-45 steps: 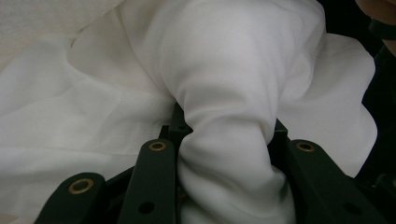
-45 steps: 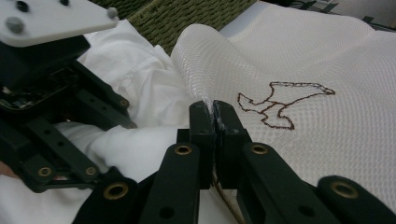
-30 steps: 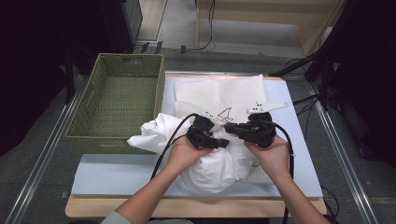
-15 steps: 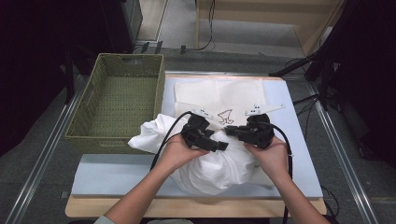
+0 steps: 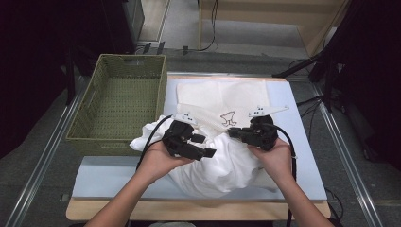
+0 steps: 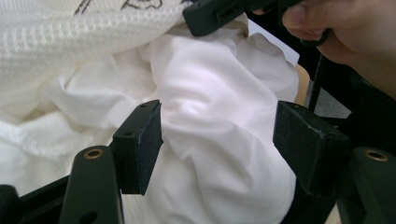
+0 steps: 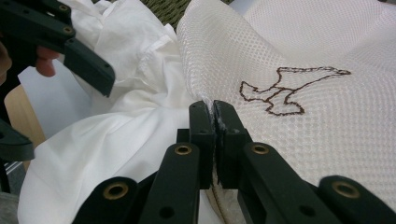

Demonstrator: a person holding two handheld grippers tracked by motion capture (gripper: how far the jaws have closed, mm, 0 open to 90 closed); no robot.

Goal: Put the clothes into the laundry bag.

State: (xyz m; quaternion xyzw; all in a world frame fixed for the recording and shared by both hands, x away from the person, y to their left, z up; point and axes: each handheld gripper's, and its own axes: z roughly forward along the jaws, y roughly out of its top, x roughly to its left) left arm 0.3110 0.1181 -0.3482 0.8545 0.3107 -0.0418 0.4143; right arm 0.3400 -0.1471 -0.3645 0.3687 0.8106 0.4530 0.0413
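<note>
Your left gripper [image 5: 208,146] stands with its jaws wide apart, having just been opening; the bunched white garment [image 5: 222,163] bulges between them, neither pad pressing it. Your right gripper [image 7: 215,122] has its jaws clamped on the edge of the mesh laundry bag [image 7: 299,60] (the one with the brown stitched figure). On the desk [image 5: 302,137], the garment lies at seven o'clock from those closed jaws, the woven basket [image 5: 118,104] at ten o'clock.
</note>
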